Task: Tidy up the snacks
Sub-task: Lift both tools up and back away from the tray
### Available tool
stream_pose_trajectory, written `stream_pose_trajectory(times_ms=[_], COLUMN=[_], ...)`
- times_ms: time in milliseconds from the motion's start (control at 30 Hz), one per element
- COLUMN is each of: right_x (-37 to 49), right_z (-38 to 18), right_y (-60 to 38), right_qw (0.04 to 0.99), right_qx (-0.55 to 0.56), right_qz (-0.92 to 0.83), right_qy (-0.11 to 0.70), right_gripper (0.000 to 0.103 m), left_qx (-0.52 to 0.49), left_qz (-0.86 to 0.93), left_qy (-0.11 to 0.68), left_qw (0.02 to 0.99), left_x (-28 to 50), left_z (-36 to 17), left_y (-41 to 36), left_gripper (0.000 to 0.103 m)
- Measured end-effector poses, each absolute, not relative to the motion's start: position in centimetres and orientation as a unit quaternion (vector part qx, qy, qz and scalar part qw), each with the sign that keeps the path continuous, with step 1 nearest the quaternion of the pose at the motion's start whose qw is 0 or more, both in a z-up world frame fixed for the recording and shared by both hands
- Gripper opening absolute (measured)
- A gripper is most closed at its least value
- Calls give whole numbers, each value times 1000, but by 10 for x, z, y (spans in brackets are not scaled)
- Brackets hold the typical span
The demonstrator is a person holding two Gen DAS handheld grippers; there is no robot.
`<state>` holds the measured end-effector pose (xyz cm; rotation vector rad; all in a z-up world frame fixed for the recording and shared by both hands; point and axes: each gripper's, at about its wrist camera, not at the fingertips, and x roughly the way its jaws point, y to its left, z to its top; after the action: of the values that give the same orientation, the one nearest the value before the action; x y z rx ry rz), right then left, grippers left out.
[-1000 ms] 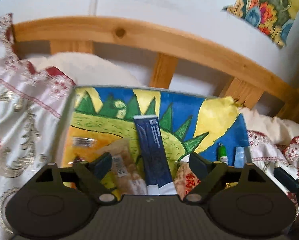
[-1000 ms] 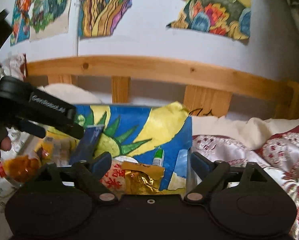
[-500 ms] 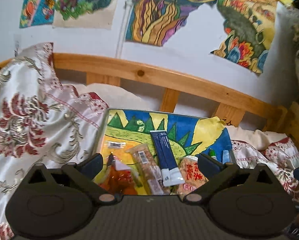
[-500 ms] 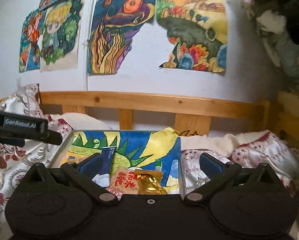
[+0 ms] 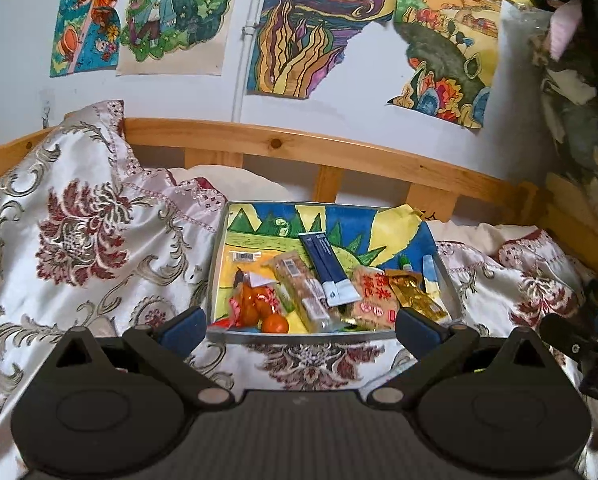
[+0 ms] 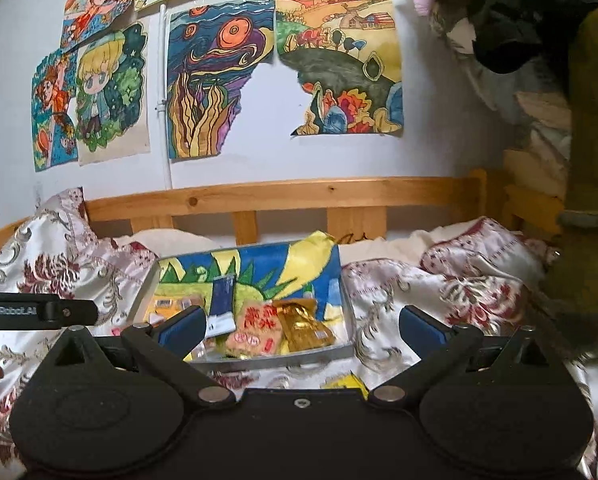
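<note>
A metal tray point(image 5: 299, 337) lined with a bright painted sheet lies on the bed and holds the snacks. In it are an orange snack bag point(image 5: 255, 305), a clear cracker bar pack point(image 5: 301, 292), a dark blue packet point(image 5: 328, 268), a red-lettered pack point(image 5: 373, 294) and a gold pack point(image 5: 414, 293). My left gripper point(image 5: 299, 326) hangs open in front of the tray's near rim, holding nothing. My right gripper point(image 6: 303, 324) is also open and empty, back from the tray point(image 6: 283, 358), with the red-lettered pack point(image 6: 255, 326) and gold pack point(image 6: 305, 326) beyond it.
A flowered satin quilt point(image 5: 87, 240) is bunched to the left and right of the tray. A wooden bed rail point(image 5: 299, 148) runs behind it, under a wall of drawings. A yellow wrapper point(image 6: 349, 382) lies on the quilt before the tray. Piled clothes point(image 6: 539, 20) loom at right.
Both grippers have drawn back from the tray and risen. Their jaws have widened. The tray now looks smaller, and more quilt and wall are in view.
</note>
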<state>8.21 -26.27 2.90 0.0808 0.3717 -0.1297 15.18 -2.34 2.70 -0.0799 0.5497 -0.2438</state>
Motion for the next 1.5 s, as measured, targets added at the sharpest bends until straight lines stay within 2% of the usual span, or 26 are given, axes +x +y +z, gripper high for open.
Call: stream_pose_trajectory(times_ms=[167, 367, 733, 1500], right_x=[63, 47, 52, 68], right_z=[25, 25, 10, -1], right_y=[-255, -254, -259, -253], right_qw=[977, 973, 950, 932], right_qx=[33, 40, 60, 44], right_qz=[-73, -86, -103, -91], right_qy=[196, 211, 289, 347], right_gripper=[102, 102, 102, 102], left_qx=[-3, 9, 10, 57], left_qz=[-95, -104, -122, -139], left_qy=[252, 289, 354, 371], left_qw=[963, 952, 927, 916], left_x=[126, 115, 115, 120], left_z=[15, 5, -17, -28], left_y=[-15, -11, -15, -32], left_gripper=[102, 103, 102, 102])
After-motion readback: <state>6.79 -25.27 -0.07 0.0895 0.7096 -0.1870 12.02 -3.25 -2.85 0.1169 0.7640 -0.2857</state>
